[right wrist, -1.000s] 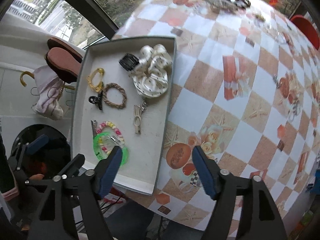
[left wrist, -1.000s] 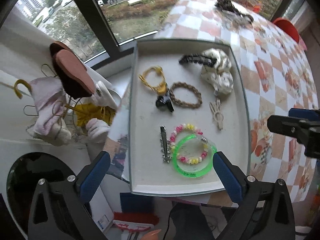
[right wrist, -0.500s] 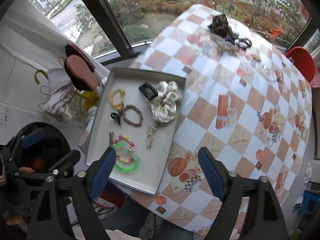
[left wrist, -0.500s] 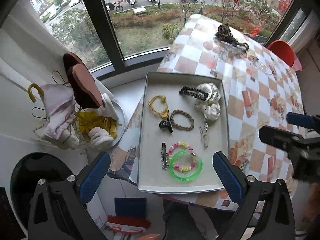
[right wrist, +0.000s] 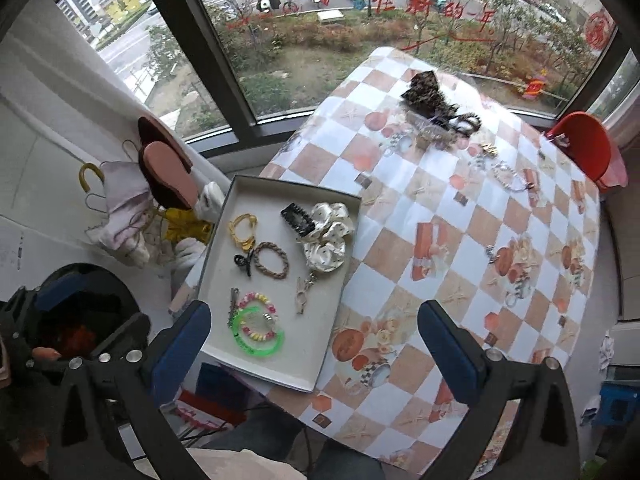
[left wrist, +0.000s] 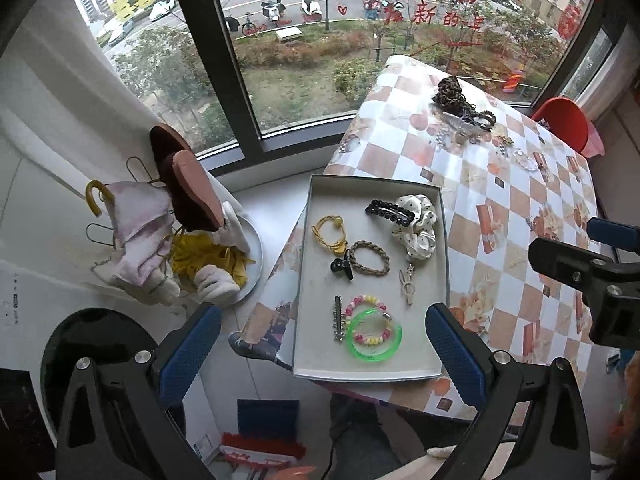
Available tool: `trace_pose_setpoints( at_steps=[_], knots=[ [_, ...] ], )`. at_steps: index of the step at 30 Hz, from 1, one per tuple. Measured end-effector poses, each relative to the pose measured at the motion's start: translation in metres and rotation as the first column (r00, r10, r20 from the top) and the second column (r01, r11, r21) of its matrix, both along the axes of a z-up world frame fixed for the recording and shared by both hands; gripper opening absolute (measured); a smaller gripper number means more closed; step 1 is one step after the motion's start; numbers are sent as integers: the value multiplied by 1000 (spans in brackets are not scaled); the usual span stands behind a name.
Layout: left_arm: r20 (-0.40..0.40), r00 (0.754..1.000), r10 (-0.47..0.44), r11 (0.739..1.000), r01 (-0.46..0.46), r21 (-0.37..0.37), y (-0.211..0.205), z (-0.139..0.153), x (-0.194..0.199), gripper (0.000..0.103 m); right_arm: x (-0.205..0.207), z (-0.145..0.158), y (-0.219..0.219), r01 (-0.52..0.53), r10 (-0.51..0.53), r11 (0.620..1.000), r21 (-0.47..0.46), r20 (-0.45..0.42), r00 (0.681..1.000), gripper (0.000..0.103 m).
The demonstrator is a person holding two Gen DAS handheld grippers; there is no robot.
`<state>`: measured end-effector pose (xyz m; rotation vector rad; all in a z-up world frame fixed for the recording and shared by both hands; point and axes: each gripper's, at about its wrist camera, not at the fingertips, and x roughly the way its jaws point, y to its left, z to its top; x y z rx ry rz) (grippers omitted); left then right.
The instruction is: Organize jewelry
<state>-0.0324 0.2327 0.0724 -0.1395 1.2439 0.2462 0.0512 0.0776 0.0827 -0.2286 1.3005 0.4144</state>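
Observation:
A grey tray [left wrist: 320, 280] lies at the near left corner of the checkered table [left wrist: 500, 200]. In it are a green bangle [left wrist: 375, 334] around a beaded bracelet [left wrist: 366, 320], a silver bar clip [left wrist: 339, 318], a braided brown tie [left wrist: 370, 258], a yellow hair tie [left wrist: 330, 232], a black hair clip [left wrist: 390, 212] and a white dotted scrunchie [left wrist: 418, 224]. My left gripper [left wrist: 320, 344] hangs high above the tray, open and holding nothing. High over the tray's right edge [right wrist: 340, 292], my right gripper [right wrist: 314, 340] is open wide and just as bare. More jewelry is piled [right wrist: 436, 112] at the table's far end.
Left of the table, a basin [left wrist: 252, 252] holds slippers, cloths and hangers under the window [left wrist: 224, 60]. A red chair [left wrist: 564, 124] stands at the far right. A black round bin [left wrist: 92, 352] sits at lower left. A person's legs show below the table edge.
Both grippers have risen straight up, so the tray and table look smaller and more of the window shows. The right gripper's jaws spread wider.

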Motion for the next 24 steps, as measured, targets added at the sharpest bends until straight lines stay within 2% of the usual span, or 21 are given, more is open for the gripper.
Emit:
trace_pose_setpoints(
  at_steps=[11,24],
  knots=[
    [7,1000,13,1000,-13,9,2,8,-2,103,-1,4,3,0,0,1000,-16,12,1000,103],
    [-8,1000,20,1000,-20,10,3,2,-2,103,-1,4,4,3,-3,1000,-16,11,1000,103]
  ],
)
